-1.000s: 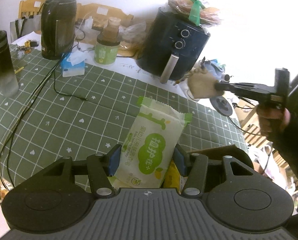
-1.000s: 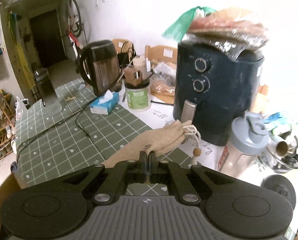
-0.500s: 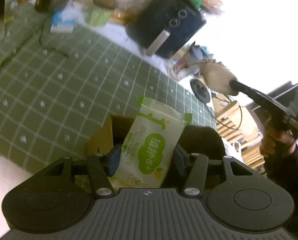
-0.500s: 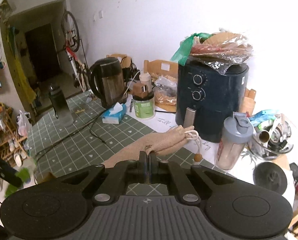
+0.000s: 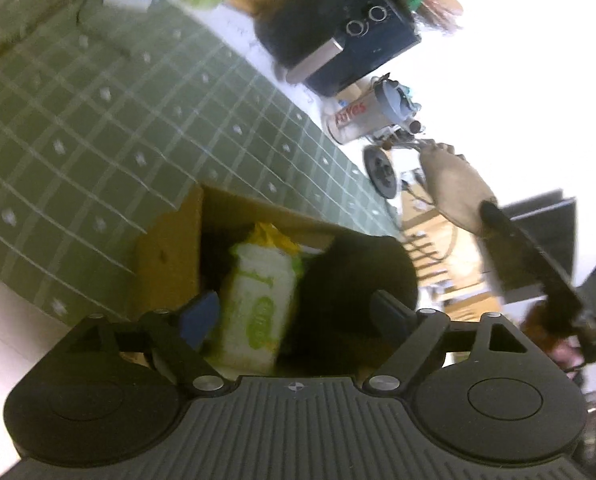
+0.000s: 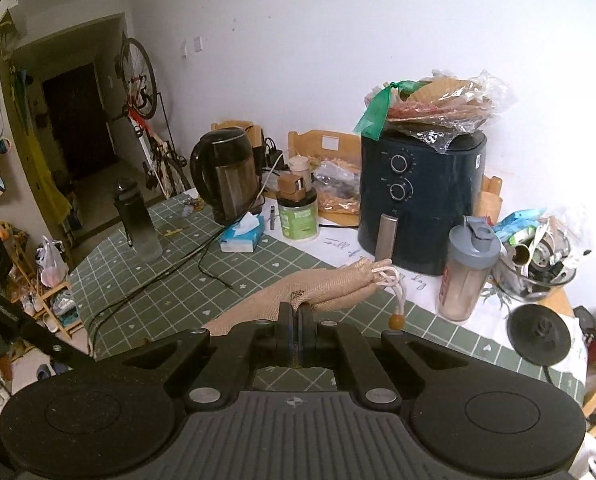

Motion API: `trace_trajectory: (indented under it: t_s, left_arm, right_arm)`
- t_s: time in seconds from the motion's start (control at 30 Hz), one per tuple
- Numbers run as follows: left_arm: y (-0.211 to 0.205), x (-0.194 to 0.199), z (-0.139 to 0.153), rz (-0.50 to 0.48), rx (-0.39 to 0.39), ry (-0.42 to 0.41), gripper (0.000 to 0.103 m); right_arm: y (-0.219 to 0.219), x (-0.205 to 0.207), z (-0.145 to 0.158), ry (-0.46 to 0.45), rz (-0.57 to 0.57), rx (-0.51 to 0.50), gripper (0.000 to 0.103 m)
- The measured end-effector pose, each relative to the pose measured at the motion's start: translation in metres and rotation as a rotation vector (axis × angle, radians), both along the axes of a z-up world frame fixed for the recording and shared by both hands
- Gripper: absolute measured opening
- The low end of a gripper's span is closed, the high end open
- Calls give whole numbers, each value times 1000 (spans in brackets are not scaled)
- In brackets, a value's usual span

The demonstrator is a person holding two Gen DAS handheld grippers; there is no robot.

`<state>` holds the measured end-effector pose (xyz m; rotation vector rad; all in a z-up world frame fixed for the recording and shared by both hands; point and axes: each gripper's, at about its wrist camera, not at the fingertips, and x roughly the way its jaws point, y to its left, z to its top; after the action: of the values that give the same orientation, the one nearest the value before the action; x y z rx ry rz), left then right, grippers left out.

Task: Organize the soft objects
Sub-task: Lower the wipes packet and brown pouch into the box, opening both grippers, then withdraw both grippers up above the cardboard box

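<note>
Wrist views downward (shared air fryer (image 5: 350, 32))

Left view was smeared w/ blur; wipes pack (image 5: 257, 304) print unreadable, box (image 5: 169, 256) bottom hidden behind my tongs' body.

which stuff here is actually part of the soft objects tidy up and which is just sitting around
Part of the job:
- green and white tissue pack, in the cardboard box
- burlap drawstring pouch, pinched in the right tool
- left tool, jaws opening, pads clear of the pack

Just lying about:
- air fryer
- kettle
- shaker bottle
- tissue box
</note>
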<state>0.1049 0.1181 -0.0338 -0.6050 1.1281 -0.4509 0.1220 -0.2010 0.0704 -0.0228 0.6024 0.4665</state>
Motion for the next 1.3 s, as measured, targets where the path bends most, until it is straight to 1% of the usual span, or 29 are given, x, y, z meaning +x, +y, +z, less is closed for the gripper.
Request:
trace_trajectory:
  t_s: [0.07, 0.17, 0.27, 0.37, 0.5, 0.67, 0.73, 0.77, 0.8, 0.83, 0.87, 0.9, 0.93, 0.97, 1.0, 1.03, 1.07, 1.13, 1.2, 1.3]
  left_arm:
    - [-1, -4, 5, 0, 57, -39, 84]
    - [-1, -9, 11, 9, 122, -106, 84]
    - [-1, -14, 12, 27, 178, -148, 84]
    - [2, -16, 11, 44, 184, -142, 84]
    - [6, -23, 14, 68, 180, -159, 84]
    - [6, -27, 18, 106, 183, -174, 83]
    - [3, -31, 20, 111, 191, -191, 84]
    - [1, -33, 22, 111, 198, -202, 84]
    - [-2, -35, 23, 112, 209, -212, 84]
    - [-4, -37, 23, 114, 222, -217, 84]
    - [-8, -38, 24, 117, 241, -216, 84]
    - [-11, -39, 25, 120, 255, -214, 84]
    - [-15, -41, 26, 121, 268, -215, 84]
    - [-18, -43, 27, 121, 282, -217, 84]
    - [-20, -46, 28, 120, 295, -221, 84]
    - [-25, -48, 29, 119, 313, -224, 84]
    - [-28, -50, 30, 119, 330, -226, 84]
    - [-35, -54, 31, 121, 353, -228, 87]
    - [-40, -56, 31, 117, 371, -220, 94]
    - [-46, -59, 33, 118, 402, -222, 97]
  right_arm:
    - [2, -11, 2, 2, -5, 4, 4]
    - [4, -28, 5, 3, -7, 17, 4]
    - [6, -43, 6, 6, -2, 27, 4]
    - [9, -55, 6, 8, 13, 34, 4]
    - [14, -64, 10, 0, 44, 53, 4]
    - [17, -79, 16, -9, 110, 98, 4]
    - [18, -88, 6, 12, 148, 105, 5]
    - [19, -89, -5, 47, 156, 97, 6]
    - [20, -85, -20, 107, 144, 72, 7]
    - [22, -80, -36, 163, 113, 32, 16]
    - [23, -76, -50, 201, 75, -12, 30]
    - [22, -73, -61, 230, 52, -32, 38]
    - [22, -72, -68, 252, 43, -32, 57]
    - [21, -73, -71, 258, 35, -27, 74]
    - [20, -75, -72, 250, 26, -29, 80]
    - [19, -79, -71, 232, 21, -34, 91]
    - [20, -84, -69, 209, 25, -40, 98]
    - [22, -91, -64, 176, 24, -52, 103]
    - [26, -93, -62, 184, 15, -59, 103]
    - [28, -93, -61, 209, -19, -69, 103]
